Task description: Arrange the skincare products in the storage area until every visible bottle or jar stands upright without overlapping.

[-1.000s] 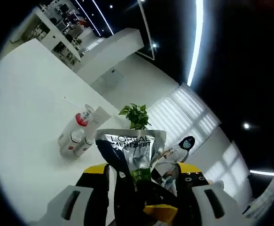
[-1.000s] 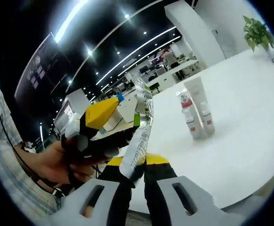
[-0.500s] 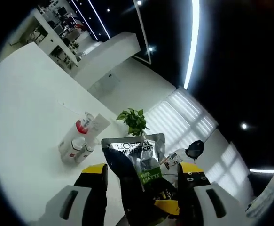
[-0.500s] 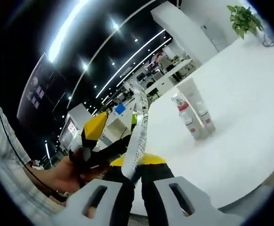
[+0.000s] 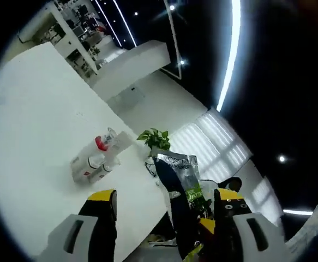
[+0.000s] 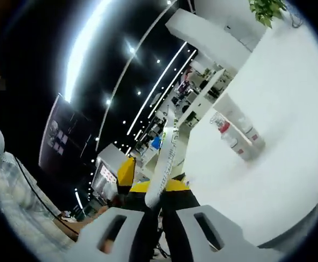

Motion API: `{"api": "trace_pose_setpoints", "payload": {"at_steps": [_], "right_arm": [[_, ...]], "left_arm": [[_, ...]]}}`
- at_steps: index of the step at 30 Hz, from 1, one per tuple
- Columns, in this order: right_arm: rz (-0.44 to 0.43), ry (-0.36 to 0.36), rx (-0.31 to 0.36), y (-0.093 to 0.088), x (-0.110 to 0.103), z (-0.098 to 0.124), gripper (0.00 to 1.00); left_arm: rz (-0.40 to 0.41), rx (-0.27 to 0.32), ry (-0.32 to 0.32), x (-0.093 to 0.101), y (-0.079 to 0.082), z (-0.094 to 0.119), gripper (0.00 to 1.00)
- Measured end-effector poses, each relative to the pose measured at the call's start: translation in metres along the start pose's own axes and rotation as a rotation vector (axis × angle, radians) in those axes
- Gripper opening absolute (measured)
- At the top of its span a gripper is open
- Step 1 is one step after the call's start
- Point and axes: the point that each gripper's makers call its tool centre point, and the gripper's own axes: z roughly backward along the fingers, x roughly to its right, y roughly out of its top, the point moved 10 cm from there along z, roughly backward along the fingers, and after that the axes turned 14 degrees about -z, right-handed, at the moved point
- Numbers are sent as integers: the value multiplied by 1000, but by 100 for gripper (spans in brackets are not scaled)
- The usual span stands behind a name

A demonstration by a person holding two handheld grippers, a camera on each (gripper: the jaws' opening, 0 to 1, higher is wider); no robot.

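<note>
A silver L'Oreal tube [image 5: 179, 177] hangs in the air above the white table [image 5: 33, 125]. My right gripper [image 6: 157, 188] is shut on its lower end, and the tube [image 6: 167, 147] shows edge-on rising from the jaws. My left gripper [image 5: 164, 197] is open, its jaws wide apart, and the tube stands close to its right jaw without being pinched. The left gripper's yellow tip [image 6: 127, 169] sits just left of the tube. A small group of bottles [image 5: 96, 158] stands on the table: a red-capped bottle and white tubes [image 6: 238, 136].
A potted green plant [image 5: 156, 139] stands at the table's far side behind the bottles, and the plant [image 6: 265, 8] also shows at the top right of the right gripper view. A person's hand [image 6: 88, 218] holds the left gripper. Office desks [image 5: 77, 33] lie beyond the table.
The tube has gone from the middle of the left jaws to beside the right jaw. The left jaws stand wider. Both views have tilted and the right gripper has lifted.
</note>
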Motion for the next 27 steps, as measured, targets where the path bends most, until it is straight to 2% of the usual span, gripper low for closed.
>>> {"api": "trace_pose_setpoints", "payload": {"at_steps": [2,7,8,11,14,18,21,22,24,27], "right_arm": [[-21,41,-11,-3,-4,-3,0],[-34,50,-51,-8,-5,-8,0],[-35,42,-55,-10,-5,-9,0],[-29,36,-49,-11,-3,-8,0],[36,14,-71,-12,0,-6,3],[62,-4,-79,-8,0,-5,8],[114,-45,-102,-4,1,-6,12],[116,-44,-102,-4,0,-7,13],[114,-54,-117,-2,1,-8,15],[121,-54,-128,-2,0,-10,15]], "left_arm": [[23,2,-24,2,-2,-2,65],[88,47,-130,10,2,-4,21],[86,54,-141,11,3,-4,15],[67,39,-128,12,4,-3,10],[50,19,-151,12,5,2,3],[18,5,-159,13,9,9,2],[-12,-34,-149,10,11,13,2],[-47,-52,-139,8,12,14,2],[-64,-75,-136,8,16,15,2],[-77,-103,-165,9,19,16,2]]}}
